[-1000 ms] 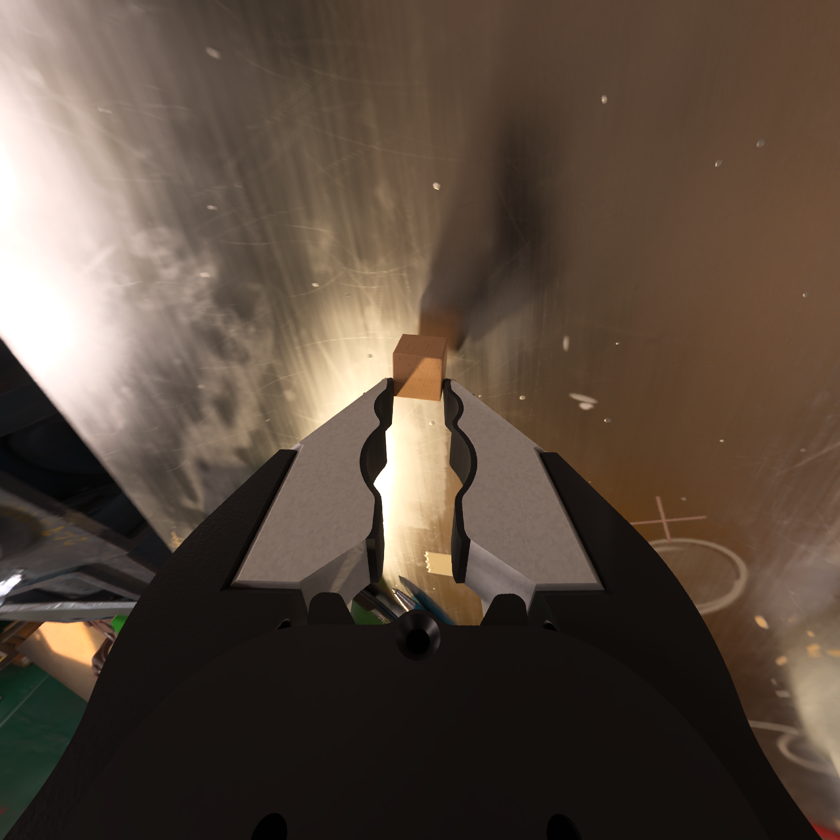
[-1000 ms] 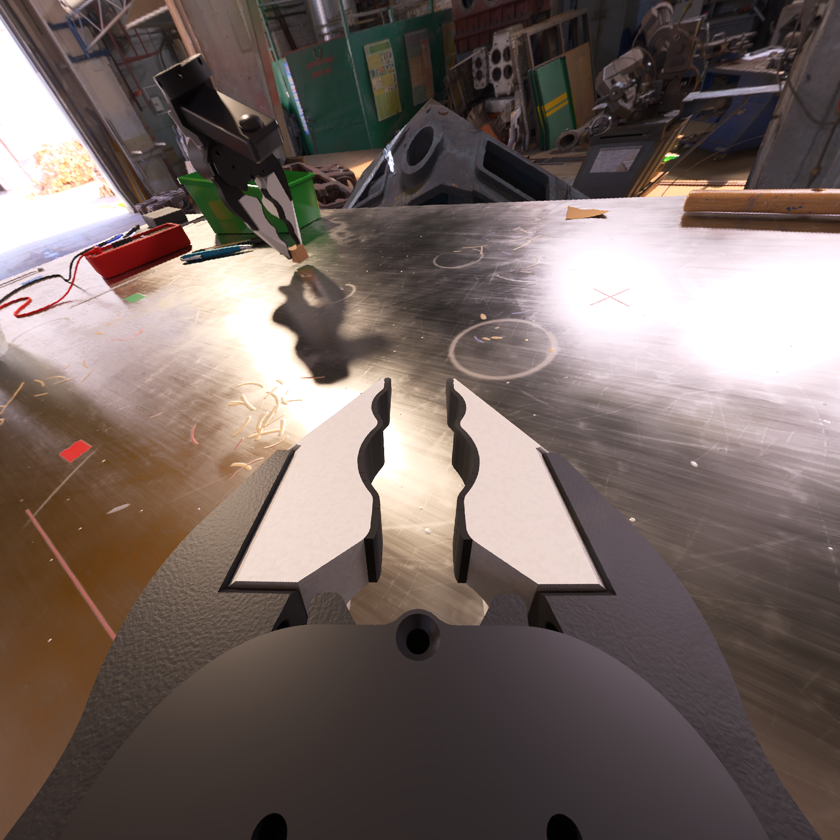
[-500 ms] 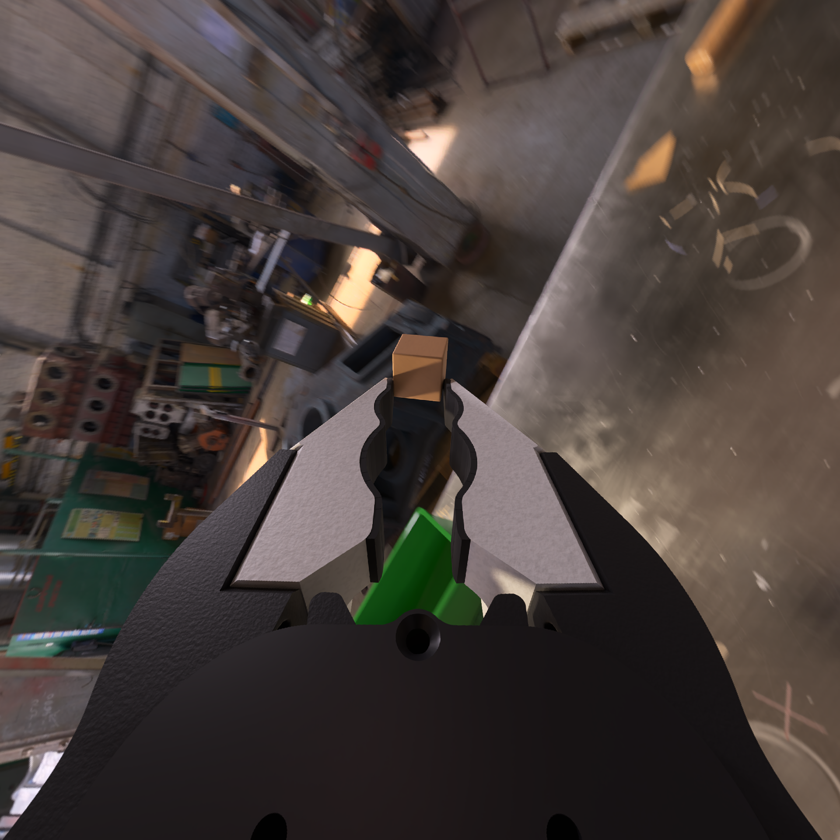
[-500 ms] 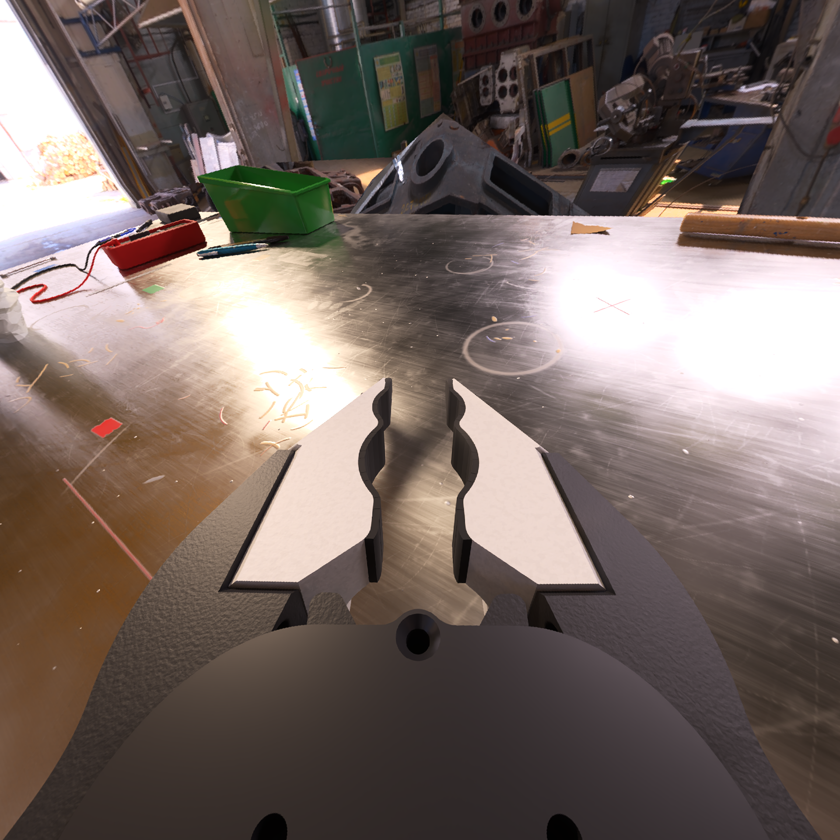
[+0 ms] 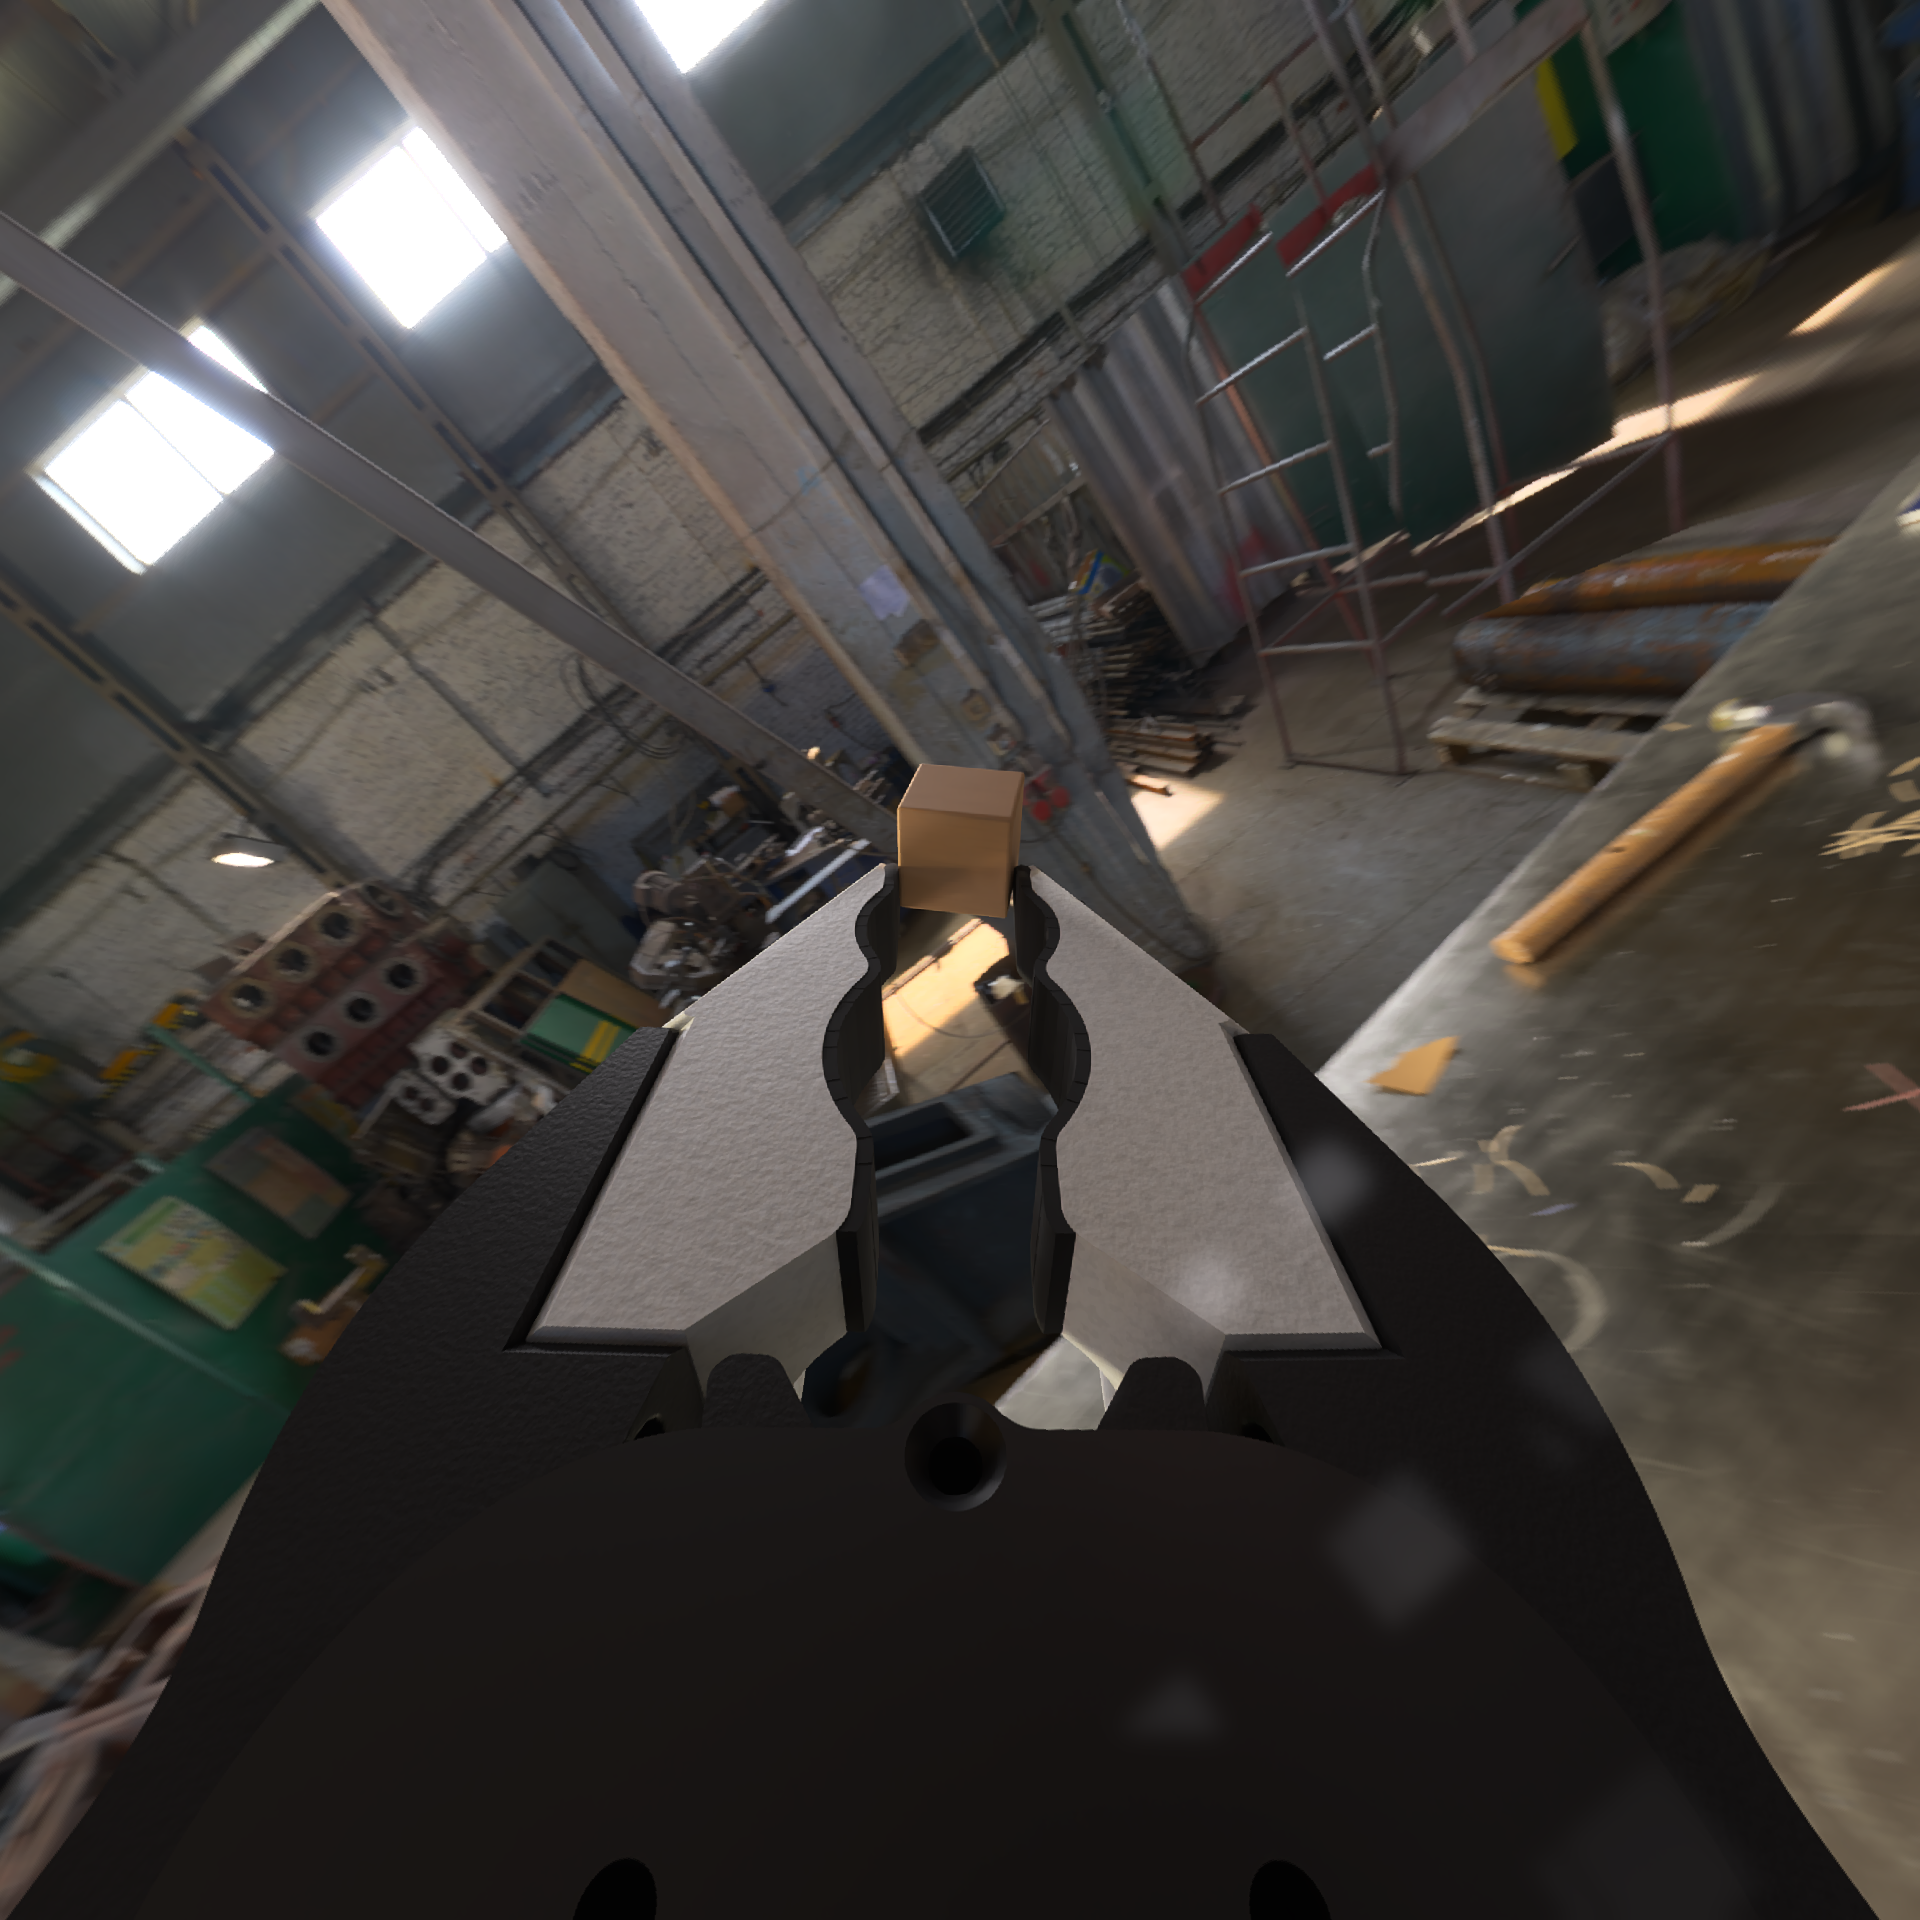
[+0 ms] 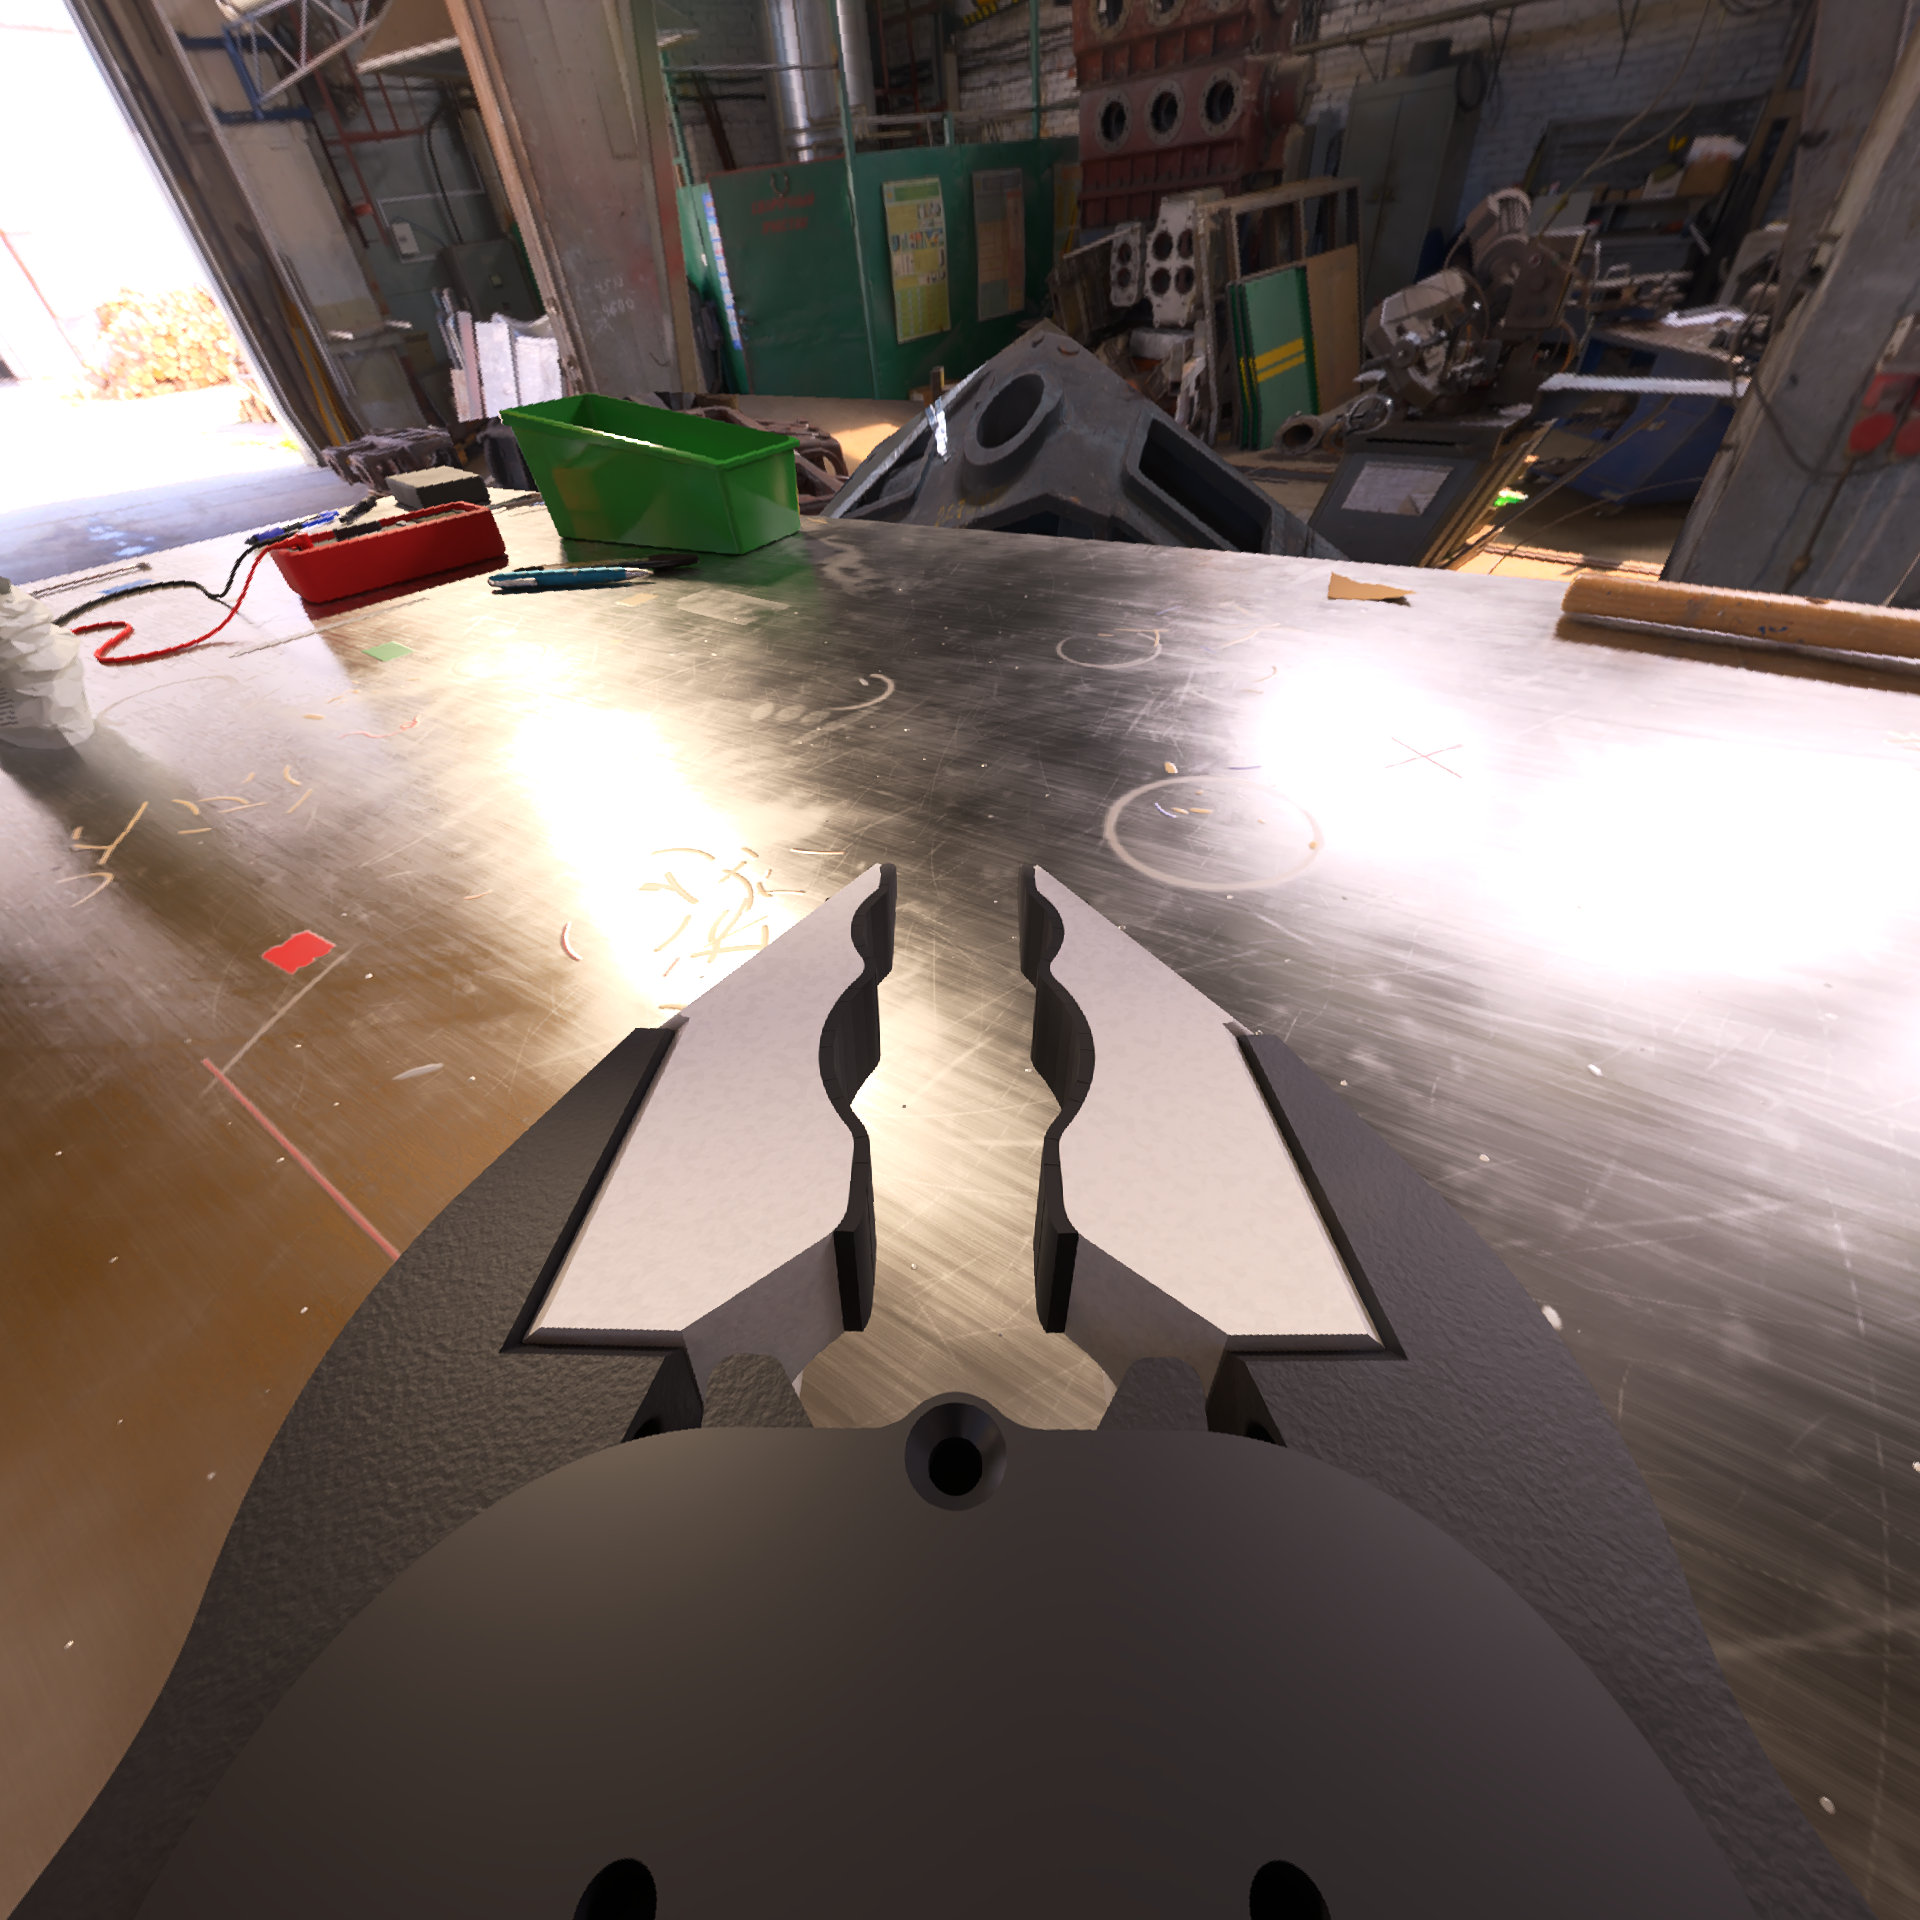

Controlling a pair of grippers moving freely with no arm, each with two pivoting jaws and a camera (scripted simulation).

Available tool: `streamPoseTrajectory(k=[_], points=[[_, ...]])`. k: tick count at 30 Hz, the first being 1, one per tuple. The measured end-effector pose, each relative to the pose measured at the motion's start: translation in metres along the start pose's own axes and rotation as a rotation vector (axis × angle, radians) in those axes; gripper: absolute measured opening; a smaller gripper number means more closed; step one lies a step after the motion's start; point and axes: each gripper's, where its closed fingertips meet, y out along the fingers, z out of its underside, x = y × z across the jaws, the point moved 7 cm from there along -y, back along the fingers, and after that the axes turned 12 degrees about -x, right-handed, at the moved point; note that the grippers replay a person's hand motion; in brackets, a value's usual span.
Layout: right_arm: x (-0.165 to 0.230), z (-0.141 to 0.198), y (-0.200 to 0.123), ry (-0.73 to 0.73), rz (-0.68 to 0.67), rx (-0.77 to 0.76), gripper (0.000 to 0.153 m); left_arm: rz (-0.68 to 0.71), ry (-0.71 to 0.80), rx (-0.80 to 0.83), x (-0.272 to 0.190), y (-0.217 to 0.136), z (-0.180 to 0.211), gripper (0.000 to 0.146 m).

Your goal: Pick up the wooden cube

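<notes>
The small wooden cube is pinched between the tips of my left gripper, which is shut on it. The gripper holds it high in the air, tilted up and rolled, pointing at the workshop hall; the metal table shows only at the right edge of that view. My right gripper hovers low over the metal table, its jaws a little apart with nothing between them. The left gripper and the cube do not show in the right wrist view.
At the table's far left stand a green bin, a red tray with red and black cables, and a blue pen. A wooden handle lies at the far right, also in the left wrist view. A white lump sits at the left edge.
My left gripper has risen and tilted upward with the cube, from above the table to facing the hall, and has left the right wrist view. My right gripper has shifted only slightly.
</notes>
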Motion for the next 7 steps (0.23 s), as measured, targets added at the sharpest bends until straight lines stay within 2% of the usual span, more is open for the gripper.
streamPoseTrajectory(k=[7], points=[[0.008,-0.009,-0.004,-0.004,-0.003,-0.060,0.025,0.076,-0.172,0.006,-0.144,-0.024,0.010,0.022]])
